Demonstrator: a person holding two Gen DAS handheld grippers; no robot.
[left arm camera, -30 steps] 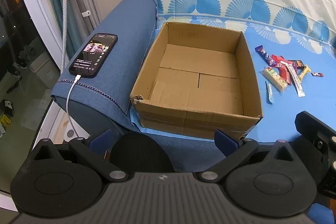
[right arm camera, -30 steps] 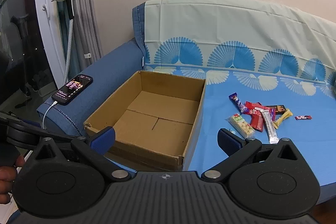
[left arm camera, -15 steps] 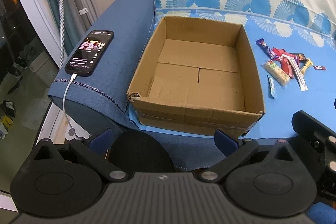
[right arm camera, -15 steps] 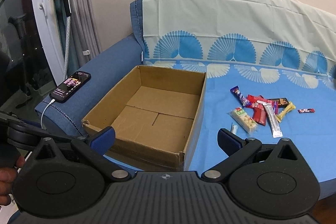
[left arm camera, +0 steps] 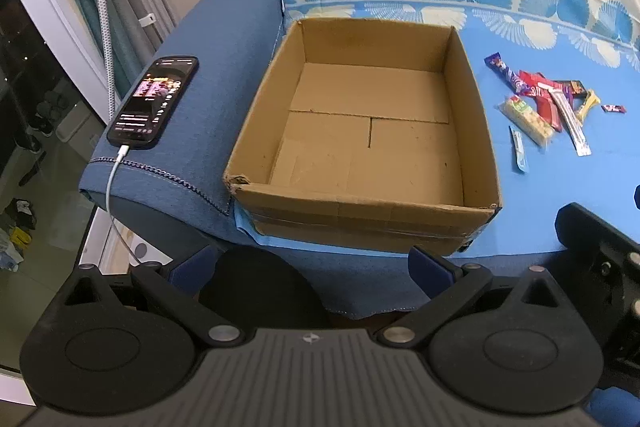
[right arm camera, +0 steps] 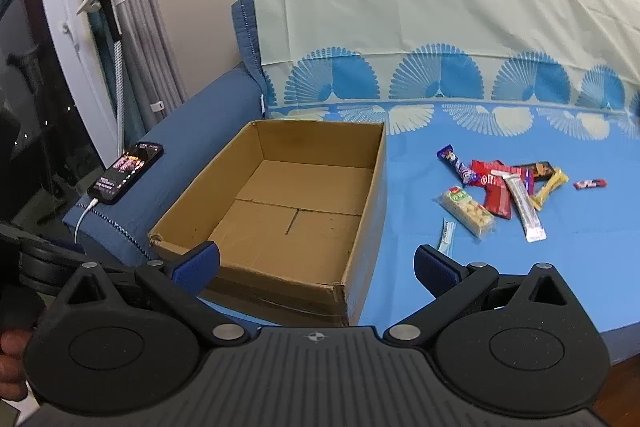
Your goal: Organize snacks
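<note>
A small heap of wrapped snacks (right arm camera: pixel 504 187) lies on a sofa's blue fan-patterned cover (right arm camera: pixel 500 259), just right of an open cardboard box (left arm camera: pixel 360 131) whose floor holds nothing. In the heap — a pale cracker pack (right arm camera: pixel 468 211) nearest the box, red wrappers (right arm camera: pixel 494 191), a silver stick (right arm camera: pixel 524 207) laid across them and a yellow bar (right arm camera: pixel 550 185) — while a thin blue sachet (right arm camera: pixel 446 235) and a little red sweet (right arm camera: pixel 590 183) lie apart from the rest. The box sits against the sofa's blue armrest (left arm camera: pixel 216 75), where a lit phone (left arm camera: pixel 154 103) rests with a white cable (left arm camera: pixel 114 179) plugged in. Both tools hang back at the sofa's front edge: the left claw (left arm camera: pixel 312 263) stands wide open before the box with nothing in it, and the right claw (right arm camera: pixel 316 263) — equally wide and empty — spans the box's near right corner. A hand (right arm camera: pixel 12 363) shows at the lower left of the right view.
</note>
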